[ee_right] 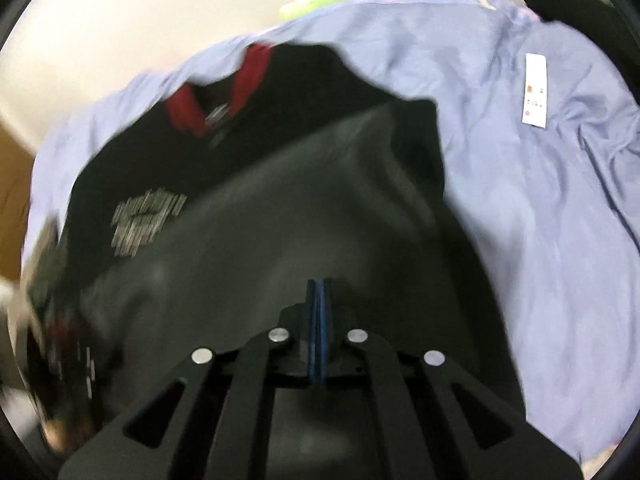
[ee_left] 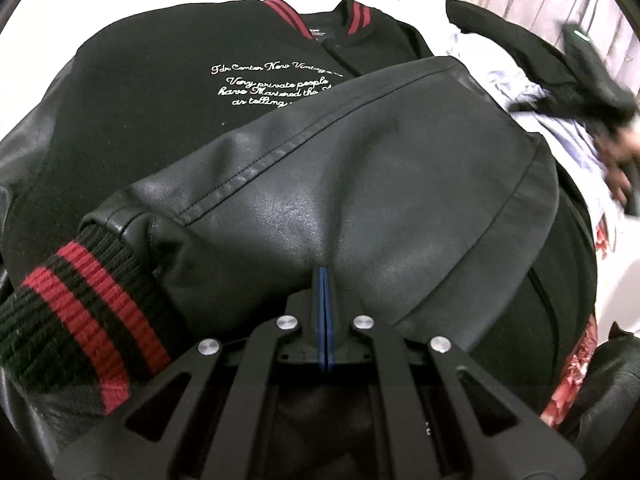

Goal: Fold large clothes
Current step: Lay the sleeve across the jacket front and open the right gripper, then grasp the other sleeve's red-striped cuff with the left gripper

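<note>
Both the left gripper (ee_left: 324, 276) and right gripper (ee_right: 319, 288) pinch the black leather-sleeved varsity jacket (ee_left: 152, 120); the slick sleeve (ee_left: 360, 168) may slip, spoiling the fold.

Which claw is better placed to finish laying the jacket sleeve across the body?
Left, probably. The left claw is shut on the leather sleeve, already draped over the jacket chest. The right claw view is blurred, near the jacket's edge over a blue garment.

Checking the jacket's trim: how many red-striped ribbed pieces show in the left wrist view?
3: one sleeve cuff at lower left, and two collar ends at the top. Others may be hidden under the folded sleeve.
</note>
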The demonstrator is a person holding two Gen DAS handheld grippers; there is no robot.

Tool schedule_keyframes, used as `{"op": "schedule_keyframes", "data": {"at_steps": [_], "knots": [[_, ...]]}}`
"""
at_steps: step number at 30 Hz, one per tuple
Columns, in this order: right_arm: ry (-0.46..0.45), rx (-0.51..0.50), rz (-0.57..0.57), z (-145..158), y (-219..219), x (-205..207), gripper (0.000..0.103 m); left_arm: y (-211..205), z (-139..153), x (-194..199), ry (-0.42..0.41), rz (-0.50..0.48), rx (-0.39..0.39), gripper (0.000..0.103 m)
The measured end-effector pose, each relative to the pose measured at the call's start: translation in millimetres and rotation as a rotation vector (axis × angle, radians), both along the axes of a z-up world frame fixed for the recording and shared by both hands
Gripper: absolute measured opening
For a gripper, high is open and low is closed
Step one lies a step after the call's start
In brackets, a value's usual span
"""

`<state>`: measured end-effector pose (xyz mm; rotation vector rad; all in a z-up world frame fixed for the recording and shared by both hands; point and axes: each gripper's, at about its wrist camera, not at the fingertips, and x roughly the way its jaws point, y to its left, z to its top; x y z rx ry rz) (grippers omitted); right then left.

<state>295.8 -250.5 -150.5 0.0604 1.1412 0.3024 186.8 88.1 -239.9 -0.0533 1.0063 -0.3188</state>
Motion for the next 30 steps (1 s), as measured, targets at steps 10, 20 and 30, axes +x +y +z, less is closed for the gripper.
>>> {"op": "schedule_keyframes", "data": {"at_steps": [10, 20, 30], "knots": [[0.184, 0.188, -0.12, -84, -11, -3, 0.0, -12, -2, -2, -0.003, 0.017, 0.063, 0.003], [0.115, 0.053, 0.025, -18, 16, -81, 0.003, -15, 6, -10, 0.001, 0.074, 0.075, 0.003], [0.036, 0.298, 0.077, -9, 27, -252, 0.01, 27, 72, -73, -0.077, 0.068, 0.126, 0.038]]}}
